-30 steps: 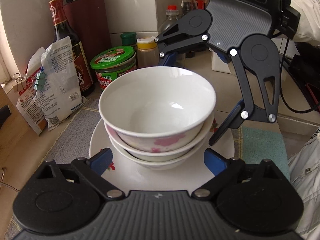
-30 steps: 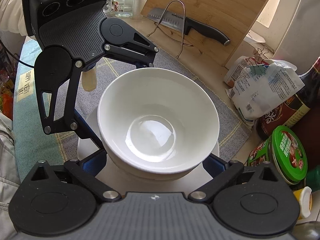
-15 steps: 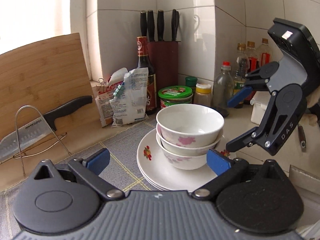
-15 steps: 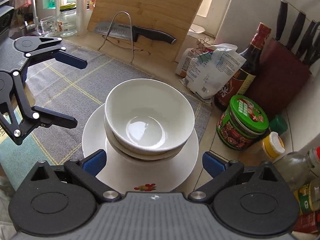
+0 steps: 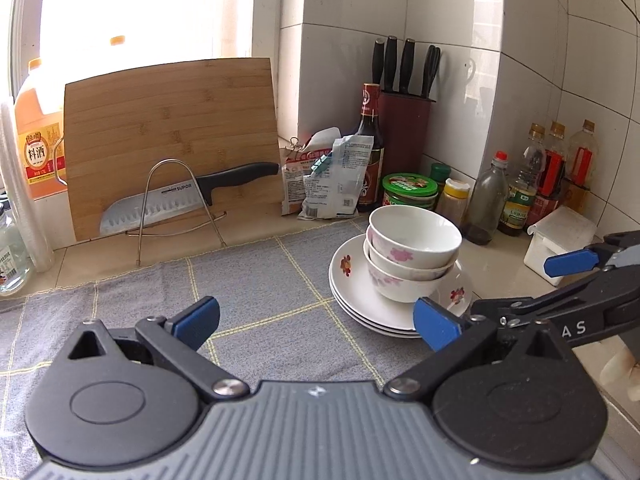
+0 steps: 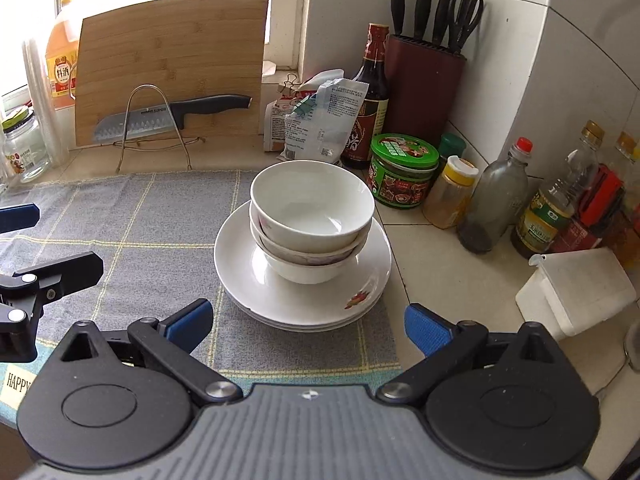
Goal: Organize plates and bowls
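Observation:
Three white bowls (image 5: 414, 240) with pink flowers are nested upright on a stack of white plates (image 5: 352, 296) at the right edge of the grey mat. They also show in the right wrist view, bowls (image 6: 312, 208) on plates (image 6: 248, 276). My left gripper (image 5: 316, 320) is open and empty, above the mat to the left of the stack. My right gripper (image 6: 308, 326) is open and empty, in front of the stack. Each gripper shows in the other's view, the right one (image 5: 560, 284) and the left one (image 6: 44, 240), both clear of the dishes.
A bamboo cutting board (image 5: 172, 140) and a knife on a wire stand (image 5: 180, 200) lean at the back. Bags (image 5: 328, 176), a sauce bottle (image 5: 370, 148), a knife block (image 5: 404, 128), a green-lidded jar (image 5: 408, 192), several bottles (image 5: 520, 184) and a white box (image 5: 560, 240) crowd the back and right.
Both grippers have pulled back from either side of the bowl stack and now sit well away from it, open. The bowls stay stacked on the plates.

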Motion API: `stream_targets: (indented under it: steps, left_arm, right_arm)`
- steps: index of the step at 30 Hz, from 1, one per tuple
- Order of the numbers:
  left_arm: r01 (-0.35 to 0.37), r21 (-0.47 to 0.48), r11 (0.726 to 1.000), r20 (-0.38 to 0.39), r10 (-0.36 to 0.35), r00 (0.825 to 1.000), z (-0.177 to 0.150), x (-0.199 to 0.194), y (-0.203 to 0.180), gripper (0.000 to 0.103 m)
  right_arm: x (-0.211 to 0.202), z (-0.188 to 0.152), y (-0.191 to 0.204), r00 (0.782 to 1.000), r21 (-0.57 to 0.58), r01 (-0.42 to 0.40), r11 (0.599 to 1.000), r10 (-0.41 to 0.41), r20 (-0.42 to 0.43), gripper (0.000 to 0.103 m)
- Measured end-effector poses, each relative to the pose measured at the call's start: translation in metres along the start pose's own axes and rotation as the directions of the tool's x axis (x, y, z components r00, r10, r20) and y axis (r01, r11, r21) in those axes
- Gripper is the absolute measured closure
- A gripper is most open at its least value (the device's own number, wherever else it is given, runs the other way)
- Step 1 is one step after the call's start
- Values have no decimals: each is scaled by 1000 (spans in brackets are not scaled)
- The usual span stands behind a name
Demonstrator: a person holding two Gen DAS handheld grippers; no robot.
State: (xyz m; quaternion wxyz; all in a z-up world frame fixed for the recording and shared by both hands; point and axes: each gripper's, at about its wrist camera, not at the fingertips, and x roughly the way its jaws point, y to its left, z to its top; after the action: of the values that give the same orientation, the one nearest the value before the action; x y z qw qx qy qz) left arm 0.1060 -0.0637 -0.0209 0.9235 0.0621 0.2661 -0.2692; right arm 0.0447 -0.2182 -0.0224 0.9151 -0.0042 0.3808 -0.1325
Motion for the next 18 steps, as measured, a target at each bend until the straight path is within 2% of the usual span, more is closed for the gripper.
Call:
stream_targets:
  steps: [8, 18]
  left_arm:
    - [-17, 9, 1000, -6, 17, 1000, -2, -17, 1, 1]
    - [-15, 30, 999, -16, 16, 1000, 0, -22, -1, 1]
  right_arm:
    - [-30, -13, 16, 999, 86, 18, 996, -22, 48, 0]
    - [-40, -16, 18, 998, 121, 29, 992, -36, 58, 0]
